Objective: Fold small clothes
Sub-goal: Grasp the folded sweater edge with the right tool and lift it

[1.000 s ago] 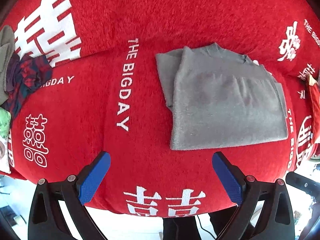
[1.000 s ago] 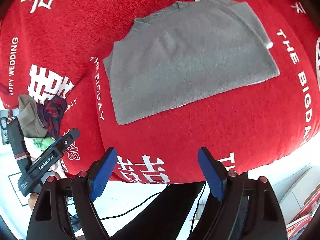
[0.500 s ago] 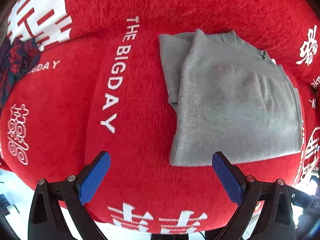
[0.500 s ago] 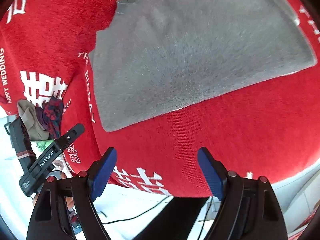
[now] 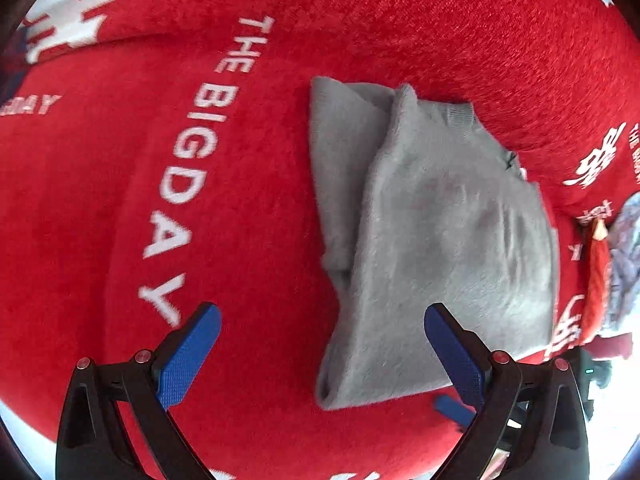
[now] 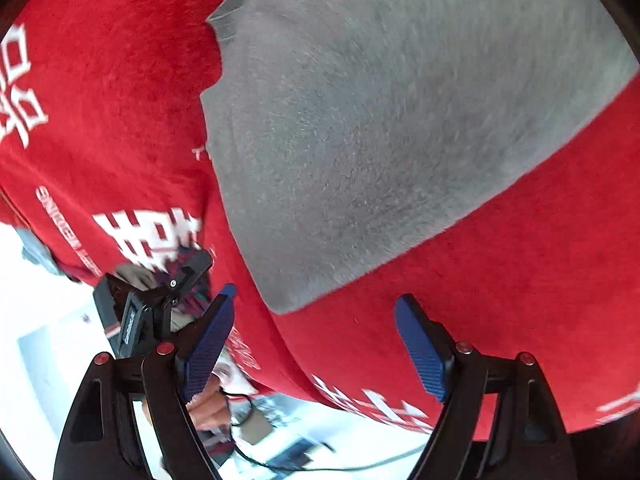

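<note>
Red fleece blanket point(image 5: 260, 240) covers the whole work surface, printed with white characters and the words "THE BIGDAY" point(image 5: 192, 168). Past its near edge the room is bright and washed out; a black cable point(image 6: 280, 464) trails over a pale floor in my right view. At the right edge of my left view a red tassel point(image 5: 598, 264) hangs beside some grey-blue cloth.

The grey sweater point(image 5: 440, 248) lies flat on the blanket, folded once, one sleeve tucked under along its left side.

My left gripper point(image 5: 322, 354) stands wide open and holds nothing, its blue pads either side of the sweater's near corner. My right gripper point(image 6: 316, 344) is also spread wide and empty, just short of the sweater's near corner point(image 6: 280, 304). The left tool shows low at the left of my right view.

Since a second ago both grippers have dropped closer: the sweater fills far more of each view, and the dark plaid clothes pile has slid out of my left view.
</note>
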{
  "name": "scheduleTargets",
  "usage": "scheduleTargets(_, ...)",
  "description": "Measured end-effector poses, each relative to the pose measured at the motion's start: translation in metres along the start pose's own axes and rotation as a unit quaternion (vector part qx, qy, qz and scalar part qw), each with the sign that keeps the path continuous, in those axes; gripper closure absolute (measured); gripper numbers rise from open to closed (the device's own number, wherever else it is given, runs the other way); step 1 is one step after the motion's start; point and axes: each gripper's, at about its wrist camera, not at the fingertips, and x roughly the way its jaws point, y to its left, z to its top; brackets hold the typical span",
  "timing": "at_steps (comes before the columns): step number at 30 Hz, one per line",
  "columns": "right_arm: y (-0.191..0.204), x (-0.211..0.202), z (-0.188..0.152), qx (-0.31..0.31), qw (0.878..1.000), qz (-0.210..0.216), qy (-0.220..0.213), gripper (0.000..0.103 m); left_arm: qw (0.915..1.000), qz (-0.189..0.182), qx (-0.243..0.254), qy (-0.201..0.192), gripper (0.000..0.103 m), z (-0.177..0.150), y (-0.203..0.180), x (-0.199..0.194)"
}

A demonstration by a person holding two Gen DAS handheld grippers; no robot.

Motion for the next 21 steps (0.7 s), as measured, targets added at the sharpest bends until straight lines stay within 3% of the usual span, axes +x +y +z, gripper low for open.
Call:
scheduleTargets(4,0.004,0.006,0.002,0.028,0.997,0.046,-0.058,0.018,0.9987,-0.048,-0.006,0.016,0.001,0.011,0.002,0.013)
scheduleTargets(7,0.008,0.019,0.007,0.052,0.994,0.071,-0.063,0.018,0.9960,-0.084,-0.020,0.023,0.001,0.019,0.004,0.017)
scheduleTargets(8,0.009,0.023,0.009,0.058,0.994,0.078,-0.057,0.025,0.9949,-0.095,-0.024,0.025,0.001,0.021,0.005,0.018)
scheduleTargets(9,0.011,0.030,0.012,0.063,0.994,0.081,-0.045,0.056,0.9926,-0.113,-0.030,0.031,0.001,0.026,0.005,0.021)
scheduleTargets(11,0.013,0.034,0.015,0.064,0.993,0.096,-0.035,0.095,0.9892,-0.135,-0.041,0.040,0.001,0.032,0.006,0.026)
scheduleTargets(16,0.039,0.003,0.018,0.005,0.989,0.147,-0.033,0.095,0.9783,-0.189,-0.055,0.064,0.001,0.047,0.001,0.040)
scheduleTargets(21,0.054,-0.010,0.022,-0.030,0.988,0.150,-0.019,0.095,0.9692,-0.229,-0.051,0.077,0.001,0.062,-0.021,0.052)
